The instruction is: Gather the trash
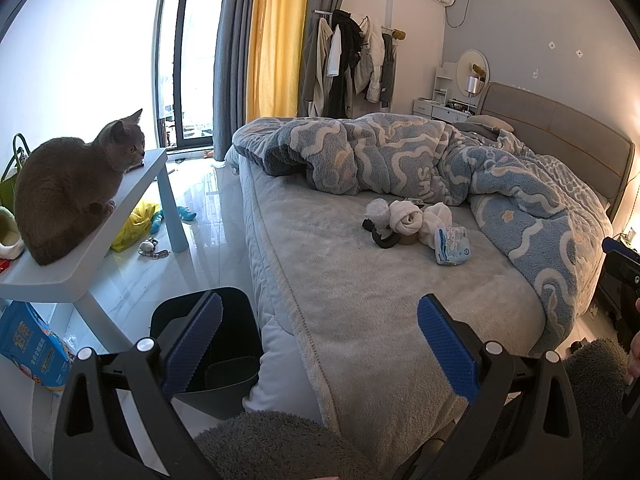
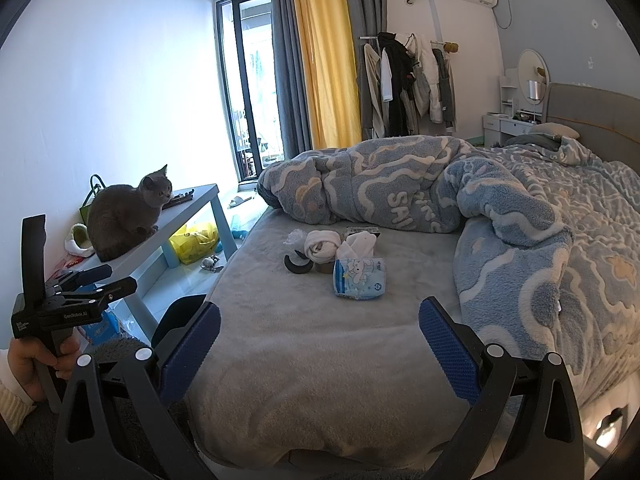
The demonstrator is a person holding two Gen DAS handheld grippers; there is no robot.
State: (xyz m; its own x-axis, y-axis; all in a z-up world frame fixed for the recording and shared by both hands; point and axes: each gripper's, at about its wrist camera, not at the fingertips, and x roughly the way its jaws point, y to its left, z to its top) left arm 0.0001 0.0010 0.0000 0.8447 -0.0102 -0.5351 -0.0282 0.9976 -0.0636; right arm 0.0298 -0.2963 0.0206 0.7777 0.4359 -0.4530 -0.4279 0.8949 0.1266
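A small heap of litter lies mid-bed on the grey blanket (image 1: 360, 288): crumpled clear plastic (image 1: 376, 210) (image 2: 295, 236), balled white cloth (image 1: 406, 216) (image 2: 320, 248), a blue-and-white tissue pack (image 1: 452, 246) (image 2: 360, 278), a black curved piece (image 1: 382, 237) (image 2: 298, 265) and a brown roll (image 2: 323, 267). A black trash bin (image 1: 216, 360) (image 2: 180, 314) stands on the floor against the bed's near left side. My left gripper (image 1: 320, 344) (image 2: 122, 276) is open over the bed corner, empty. My right gripper (image 2: 320, 344) is open and empty, short of the heap.
A grey cat (image 1: 72, 184) (image 2: 124, 220) sits on a light-blue low table (image 1: 152, 172) left of the bed. Yellow bag (image 1: 136, 224), toys and a blue packet (image 1: 32, 352) lie on the floor. A rumpled blue duvet (image 2: 520, 240) covers the bed's far and right side.
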